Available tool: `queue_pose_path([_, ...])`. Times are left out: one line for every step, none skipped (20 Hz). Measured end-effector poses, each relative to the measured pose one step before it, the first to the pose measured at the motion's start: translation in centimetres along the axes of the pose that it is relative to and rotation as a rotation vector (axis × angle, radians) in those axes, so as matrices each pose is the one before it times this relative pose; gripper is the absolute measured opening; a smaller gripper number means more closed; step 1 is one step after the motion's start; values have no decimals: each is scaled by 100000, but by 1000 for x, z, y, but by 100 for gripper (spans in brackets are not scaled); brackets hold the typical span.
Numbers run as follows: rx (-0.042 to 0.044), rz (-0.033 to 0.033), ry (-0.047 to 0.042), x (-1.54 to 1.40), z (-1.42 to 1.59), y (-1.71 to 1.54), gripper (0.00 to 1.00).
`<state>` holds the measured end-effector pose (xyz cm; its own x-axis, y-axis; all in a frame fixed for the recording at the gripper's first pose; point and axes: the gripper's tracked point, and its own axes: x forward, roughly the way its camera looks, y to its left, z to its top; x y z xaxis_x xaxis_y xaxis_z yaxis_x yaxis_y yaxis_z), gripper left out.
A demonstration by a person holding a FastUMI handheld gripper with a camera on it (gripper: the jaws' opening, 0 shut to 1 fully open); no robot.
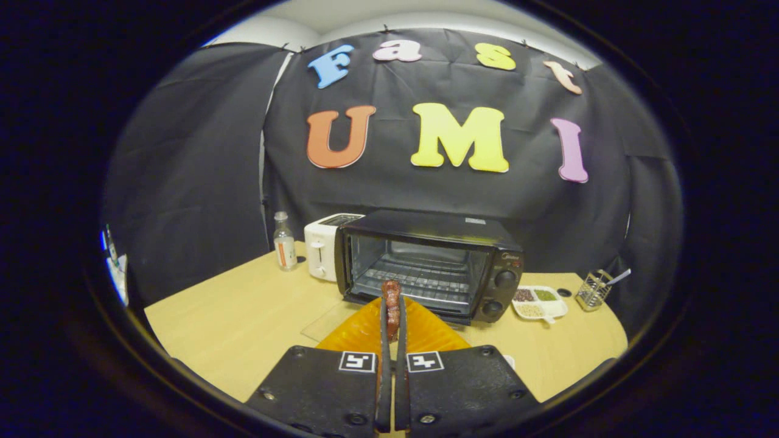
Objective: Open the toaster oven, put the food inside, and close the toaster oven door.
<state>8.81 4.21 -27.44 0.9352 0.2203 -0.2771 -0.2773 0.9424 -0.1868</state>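
Reddish-brown food sat pinched between our nearly closed gripper fingers, above the orange plate, just before the toaster oven with its door down.

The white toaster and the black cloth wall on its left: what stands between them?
In the gripper view, a small clear bottle stands on the wooden table, left of the white toaster.

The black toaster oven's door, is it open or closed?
Open. The black toaster oven shows its bare wire rack, with the glass door folded flat on the table. The gripper holds reddish-brown food before it.
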Motion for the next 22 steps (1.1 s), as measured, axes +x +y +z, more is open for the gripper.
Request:
queue_pose_path([2758,-1867,-1385,992,215,-366,6])
queue_pose_path([2219,-2547,-1520,949,228,-473,6])
queue_pose_path([2063,-2330,-1606,908,219,-395,6])
queue_pose_path([2841,-2288,-1819,1128,255,-237,6])
queue_pose_path([2542,-1477,-1141,901,185,-155,6])
queue_pose_path([3449,-1339,-1578,1185,339,-119,6])
queue_pose_path([3035,-718,-973,939,232,-72,6])
queue_pose_path([4095,-516,-639,1114,45,-8,6])
queue_pose_path([3616,175,198,912,-98,27,6])
queue_pose_path([5261,869,901,1147,-231,134,6])
queue_pose_path([5808,1375,807,1066,-201,51,6])
queue_pose_path([6535,1077,747,1094,-223,-18,6])
queue_pose_path([6466,526,1175,983,-294,-146,6])
queue_pose_path([6639,561,1036,960,-204,-354,6])
queue_pose_path([5837,293,1308,961,-152,-351,6])
queue_pose_path([4517,-840,985,910,-255,-318,6])
queue_pose_path([661,-1752,1224,875,-350,-583,6])
queue_pose_path([-238,-3037,700,859,-412,-970,6])
queue_pose_path([582,1040,-349,503,4,-69,6])
queue_pose_path([-845,-245,-1388,499,264,-87,7])
queue_pose_path([-2731,-1179,-369,5,27,-667,8])
queue_pose_path([-2674,-857,321,380,-91,-468,10])
